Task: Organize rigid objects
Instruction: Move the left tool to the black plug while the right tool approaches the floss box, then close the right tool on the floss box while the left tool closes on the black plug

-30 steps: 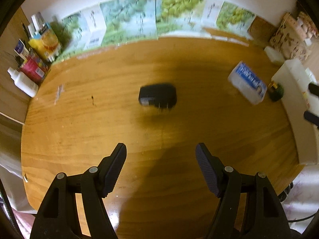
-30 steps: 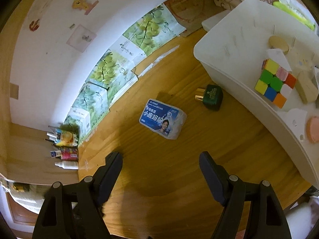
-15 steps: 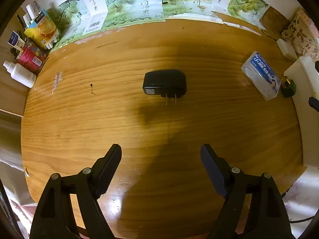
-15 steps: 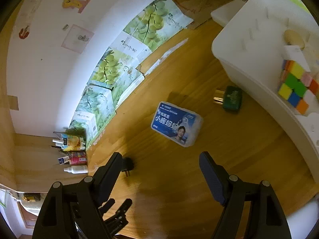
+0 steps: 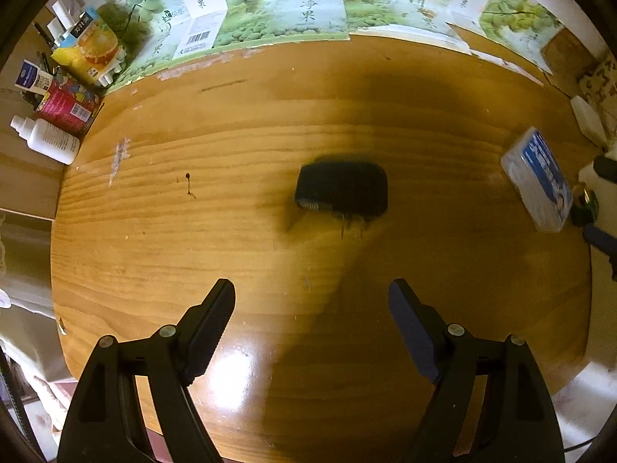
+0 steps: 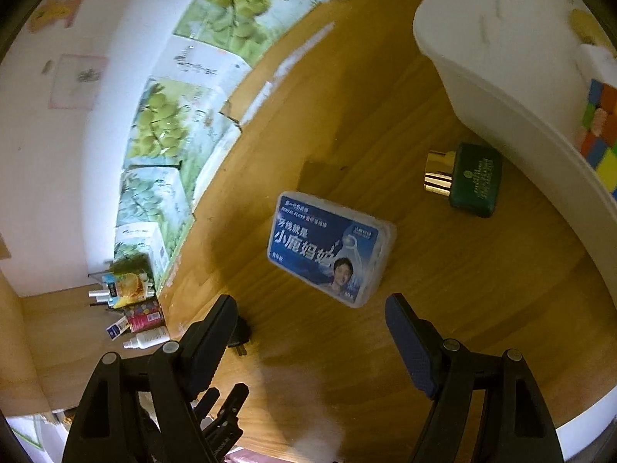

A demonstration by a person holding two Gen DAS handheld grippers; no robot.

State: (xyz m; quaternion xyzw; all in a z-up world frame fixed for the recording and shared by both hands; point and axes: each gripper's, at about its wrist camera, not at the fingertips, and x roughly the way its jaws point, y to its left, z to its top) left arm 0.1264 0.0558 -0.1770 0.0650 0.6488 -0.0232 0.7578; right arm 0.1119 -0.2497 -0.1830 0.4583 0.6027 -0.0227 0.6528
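Note:
A black plug adapter (image 5: 341, 189) lies on the wooden table (image 5: 193, 239), prongs toward me, a short way ahead of my open, empty left gripper (image 5: 312, 305). It peeks out behind my right gripper's left finger in the right wrist view (image 6: 240, 337). A blue-labelled clear floss box (image 6: 331, 247) lies just ahead of my open, empty right gripper (image 6: 310, 316); it also shows at the right edge of the left wrist view (image 5: 538, 183). A green bottle with a gold cap (image 6: 468, 179) lies beside the white bin (image 6: 501, 77), which holds a colour cube (image 6: 599, 123).
Bottles and cartons (image 5: 65, 88) crowd the far left corner. Grape-printed cardboard (image 5: 293, 4) lines the wall at the back of the table. The left gripper's fingers (image 6: 225, 405) show at the bottom of the right wrist view.
Both grippers have moved closer to the table: the adapter sits nearer the left gripper and the floss box nearer the right. Both stay open.

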